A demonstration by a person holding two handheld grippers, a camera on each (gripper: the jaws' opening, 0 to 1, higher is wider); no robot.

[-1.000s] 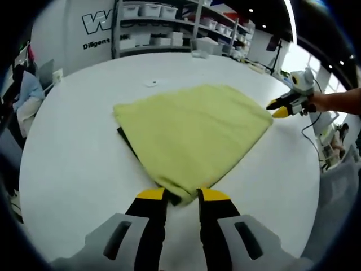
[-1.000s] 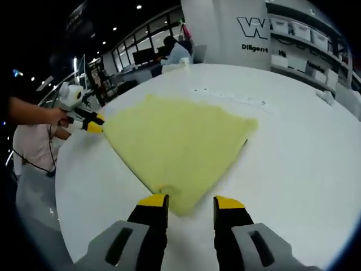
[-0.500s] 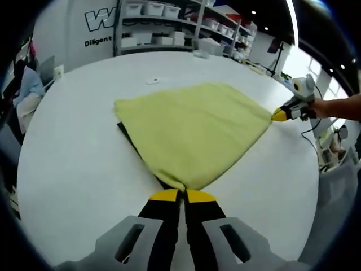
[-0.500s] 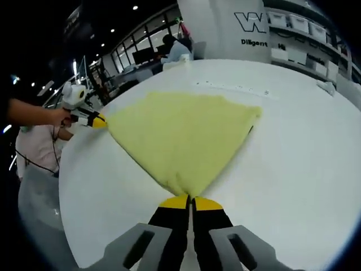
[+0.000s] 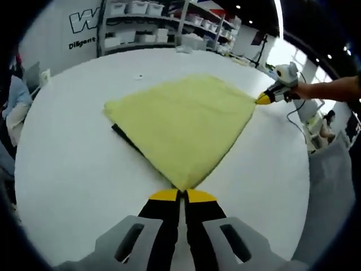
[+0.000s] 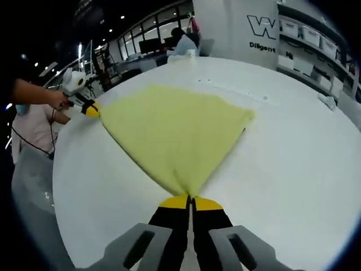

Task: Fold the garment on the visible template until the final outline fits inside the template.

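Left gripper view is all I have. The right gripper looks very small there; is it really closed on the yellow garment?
Observer: Yes. The right gripper view shows the right gripper shut on a corner of the garment.
Operator: Is the template visible there?
Observer: A thin dark strip of template peeks out at the garment's far corner.
Operator: And my gripper?
Observer: The left gripper, held by a hand, meets another corner.
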